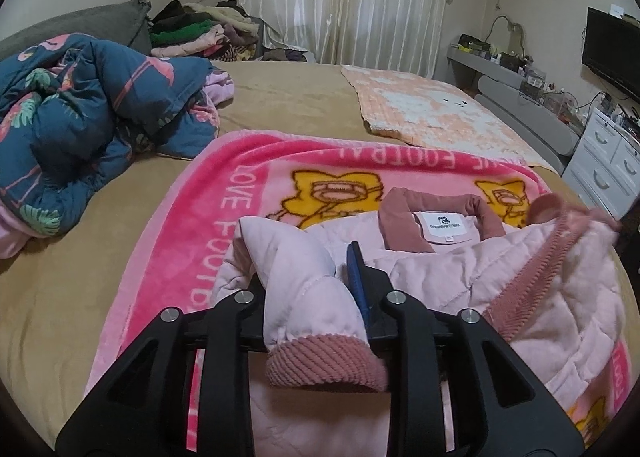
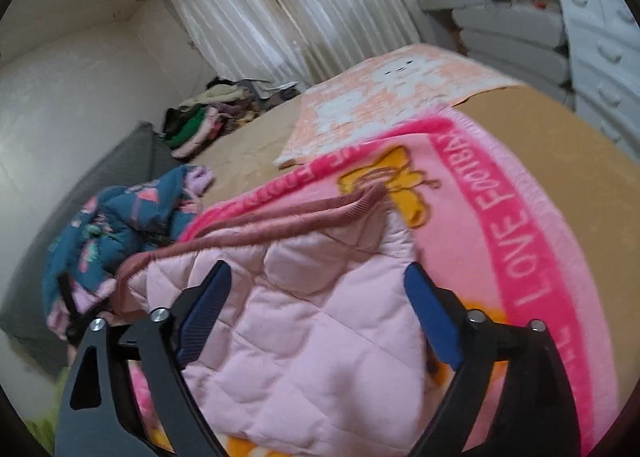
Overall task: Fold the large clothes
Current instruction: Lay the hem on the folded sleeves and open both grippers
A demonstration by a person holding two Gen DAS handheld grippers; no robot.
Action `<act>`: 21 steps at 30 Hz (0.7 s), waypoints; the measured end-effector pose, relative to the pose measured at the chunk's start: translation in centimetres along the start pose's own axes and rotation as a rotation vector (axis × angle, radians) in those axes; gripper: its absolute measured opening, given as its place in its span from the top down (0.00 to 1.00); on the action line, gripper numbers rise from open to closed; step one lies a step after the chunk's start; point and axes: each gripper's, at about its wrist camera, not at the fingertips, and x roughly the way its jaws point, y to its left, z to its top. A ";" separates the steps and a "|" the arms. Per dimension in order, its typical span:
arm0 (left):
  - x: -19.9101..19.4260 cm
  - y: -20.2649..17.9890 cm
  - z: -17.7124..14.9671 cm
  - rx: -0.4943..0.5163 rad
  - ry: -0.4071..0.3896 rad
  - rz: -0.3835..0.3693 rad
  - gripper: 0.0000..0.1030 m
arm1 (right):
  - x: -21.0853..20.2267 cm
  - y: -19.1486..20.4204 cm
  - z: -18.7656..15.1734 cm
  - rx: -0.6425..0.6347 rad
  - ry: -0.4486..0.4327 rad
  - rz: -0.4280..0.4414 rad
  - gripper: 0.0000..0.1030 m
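Pink quilted jacket: soft, puffy, light. Left claw pinches sleeve; right claw wide, gripping nothing. Grab hem at six o'clock.

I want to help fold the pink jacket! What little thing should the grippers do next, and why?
Probably let the left gripper open fully and release the sleeve, then draw both back. The sleeve and its ribbed cuff already lie over the pink jacket, which rests on the pink blanket. The right gripper stands wide open, its pads clear of the fabric.
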 end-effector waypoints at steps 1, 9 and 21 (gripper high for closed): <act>0.0 -0.1 -0.1 0.000 0.001 -0.001 0.77 | 0.2 -0.2 -0.4 -0.010 0.003 -0.031 0.13; -1.8 -0.8 -0.1 0.006 -0.050 -0.055 0.46 | 4.0 -1.9 -4.8 -0.092 0.093 -0.207 0.13; -8.7 -0.9 0.6 0.053 -0.220 -0.005 0.11 | 4.8 -1.3 -7.1 -0.124 0.104 -0.183 0.13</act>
